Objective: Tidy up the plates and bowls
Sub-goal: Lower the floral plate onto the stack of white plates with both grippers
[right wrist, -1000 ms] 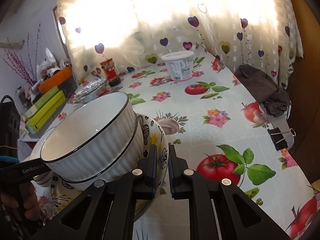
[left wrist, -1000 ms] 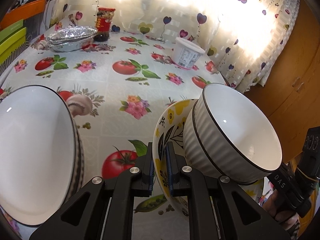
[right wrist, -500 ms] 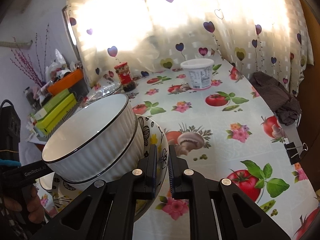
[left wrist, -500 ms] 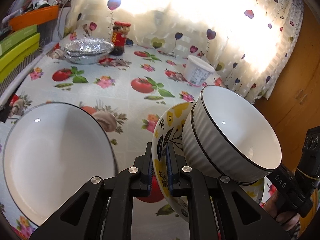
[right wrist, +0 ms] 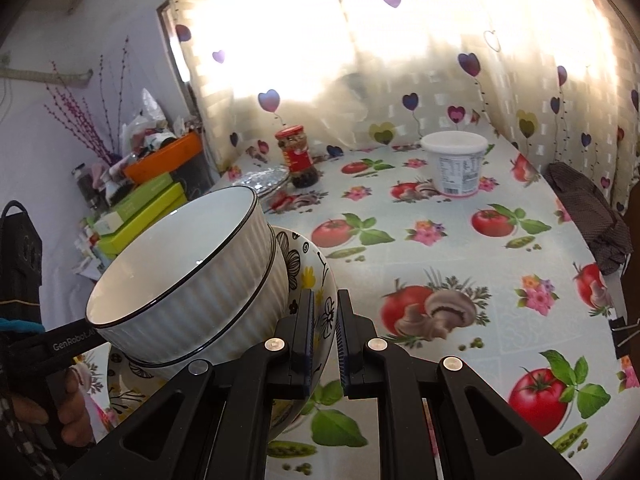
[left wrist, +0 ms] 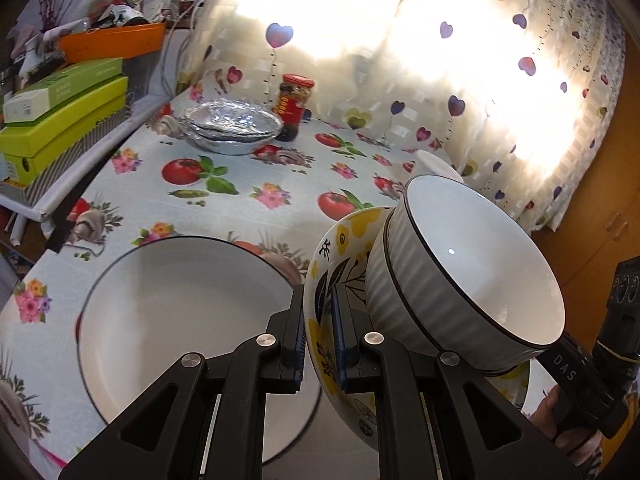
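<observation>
Two nested ribbed white bowls (left wrist: 472, 276) sit inside the flowered bowl (left wrist: 340, 248)

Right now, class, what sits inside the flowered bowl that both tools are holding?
Two ribbed white bowls, nested one in the other, sit tilted inside the flowered bowl. The top one looks empty. The lower bowl's inside and the flowered bowl's bottom are covered.

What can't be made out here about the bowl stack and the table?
- Left wrist view: white tub mostly hidden behind the ribbed bowls.
- Left wrist view: white plate near edge covered by the left tongs.
- Right wrist view: floral bowl underside hidden by the right tongs.
</observation>
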### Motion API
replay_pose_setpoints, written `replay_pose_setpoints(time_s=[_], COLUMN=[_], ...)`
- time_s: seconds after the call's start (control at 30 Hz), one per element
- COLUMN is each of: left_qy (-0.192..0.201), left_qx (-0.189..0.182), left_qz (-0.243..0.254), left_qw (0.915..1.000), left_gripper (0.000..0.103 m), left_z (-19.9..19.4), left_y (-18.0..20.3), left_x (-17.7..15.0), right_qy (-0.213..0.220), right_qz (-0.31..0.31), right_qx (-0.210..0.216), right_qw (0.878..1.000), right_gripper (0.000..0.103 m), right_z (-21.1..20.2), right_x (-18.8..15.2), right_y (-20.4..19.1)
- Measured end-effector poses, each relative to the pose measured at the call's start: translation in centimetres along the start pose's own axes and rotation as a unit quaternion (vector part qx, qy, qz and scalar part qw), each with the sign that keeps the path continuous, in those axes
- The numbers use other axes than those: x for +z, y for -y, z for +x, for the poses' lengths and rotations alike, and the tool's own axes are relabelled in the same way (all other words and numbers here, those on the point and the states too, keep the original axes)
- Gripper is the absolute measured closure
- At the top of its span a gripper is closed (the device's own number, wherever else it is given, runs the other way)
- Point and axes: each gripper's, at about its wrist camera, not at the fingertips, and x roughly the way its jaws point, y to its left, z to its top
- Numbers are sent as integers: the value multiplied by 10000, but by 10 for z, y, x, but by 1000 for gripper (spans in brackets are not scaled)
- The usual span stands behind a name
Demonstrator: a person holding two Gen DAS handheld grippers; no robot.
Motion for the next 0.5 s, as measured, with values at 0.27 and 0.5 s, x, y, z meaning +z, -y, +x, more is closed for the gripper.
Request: replay_pose_setpoints(time_s=[0.27,0.5], left_qy=[154,219], left_qx=[250,434], left_qz=[-210,-428], left_qw=[9993,9979], left_gripper=[93,93], left_z=[-14,-23], left_y=[-30,-55], left_x=[4,2], right_qy=[-76,-200], right_qz=[-151,-286], right_qx=[249,463], right_qw=[9995,9983], right_gripper=[93,93], right_z=[15,31], right_x=[6,5], right_y=[-29,-54])
